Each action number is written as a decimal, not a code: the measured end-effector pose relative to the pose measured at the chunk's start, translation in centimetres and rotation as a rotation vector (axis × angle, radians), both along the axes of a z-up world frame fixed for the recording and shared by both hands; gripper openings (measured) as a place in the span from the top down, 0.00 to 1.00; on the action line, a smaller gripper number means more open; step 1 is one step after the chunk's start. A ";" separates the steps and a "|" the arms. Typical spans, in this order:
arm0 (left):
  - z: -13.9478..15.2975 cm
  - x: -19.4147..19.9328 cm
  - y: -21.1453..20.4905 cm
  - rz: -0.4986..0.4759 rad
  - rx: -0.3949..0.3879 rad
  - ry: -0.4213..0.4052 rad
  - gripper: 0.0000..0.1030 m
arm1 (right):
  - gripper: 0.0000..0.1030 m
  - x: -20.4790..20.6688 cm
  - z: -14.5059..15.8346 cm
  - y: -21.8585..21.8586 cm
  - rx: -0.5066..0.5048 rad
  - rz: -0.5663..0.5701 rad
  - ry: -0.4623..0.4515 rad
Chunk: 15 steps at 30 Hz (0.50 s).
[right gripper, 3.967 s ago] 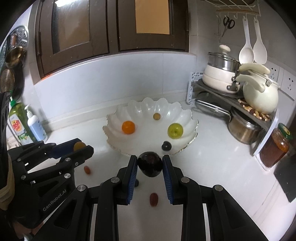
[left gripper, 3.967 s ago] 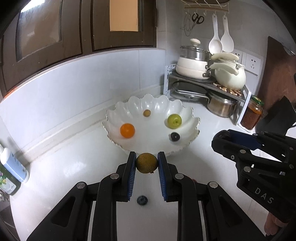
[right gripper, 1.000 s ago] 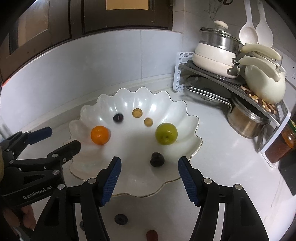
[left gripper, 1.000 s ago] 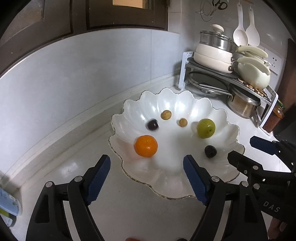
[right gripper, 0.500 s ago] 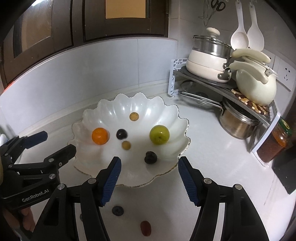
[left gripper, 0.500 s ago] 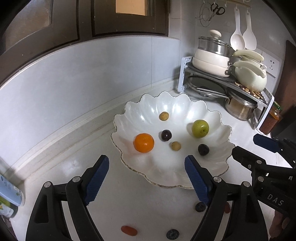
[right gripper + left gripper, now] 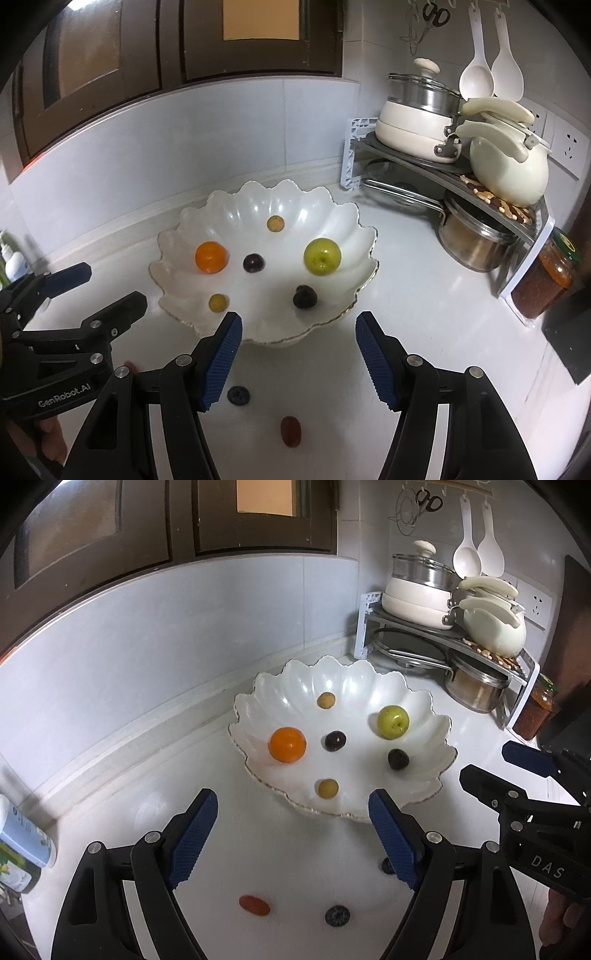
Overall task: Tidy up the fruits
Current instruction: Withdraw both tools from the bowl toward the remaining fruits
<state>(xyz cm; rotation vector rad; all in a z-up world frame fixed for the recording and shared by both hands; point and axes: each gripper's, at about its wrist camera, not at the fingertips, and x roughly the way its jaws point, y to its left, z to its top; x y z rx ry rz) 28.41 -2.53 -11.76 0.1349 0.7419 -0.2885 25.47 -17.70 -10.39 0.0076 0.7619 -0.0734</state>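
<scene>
- Left gripper (image 7: 291, 834): jaws spread wide, nothing between the pads. Right gripper (image 7: 297, 356): same, spread and empty. Both hover over the white countertop (image 7: 424, 314), just short of the near rim of the bowl.
- White scalloped porcelain bowl (image 7: 173, 236) holds six fruits: one orange citrus (image 7: 211, 257), one green apple-like fruit (image 7: 322, 256), two dark purple round fruits (image 7: 253, 263) (image 7: 304, 296), two small yellow-brown round fruits (image 7: 275, 223) (image 7: 218, 302).
- Loose on the counter near my tongs: one dark blueberry (image 7: 238, 395) and one dark red oval fruit (image 7: 290, 431) in the right view; the left view shows one red-orange oval fruit (image 7: 253, 904), one blueberry and another dark one mostly hidden behind the left gripper's right finger.
- My count of leftovers: at least three, likely four. Cannot match them across views for certain.
- Judgement: past halfway. Six in, small ones left.
</scene>
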 end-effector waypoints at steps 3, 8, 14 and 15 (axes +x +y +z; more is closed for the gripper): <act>-0.2 -0.7 0.1 0.003 0.002 0.004 0.18 | 0.37 -0.5 -0.2 0.2 -0.002 0.015 0.002; -0.3 -2.2 0.1 0.007 0.008 -0.003 0.18 | 0.37 -1.3 -0.4 0.3 -0.003 0.040 0.004; -0.5 -3.6 0.4 0.007 0.017 -0.013 0.19 | 0.37 -2.2 -0.8 0.5 0.000 0.071 0.008; -0.6 -3.9 0.4 0.008 0.018 -0.013 0.19 | 0.37 -2.3 -0.8 0.6 0.000 0.075 0.010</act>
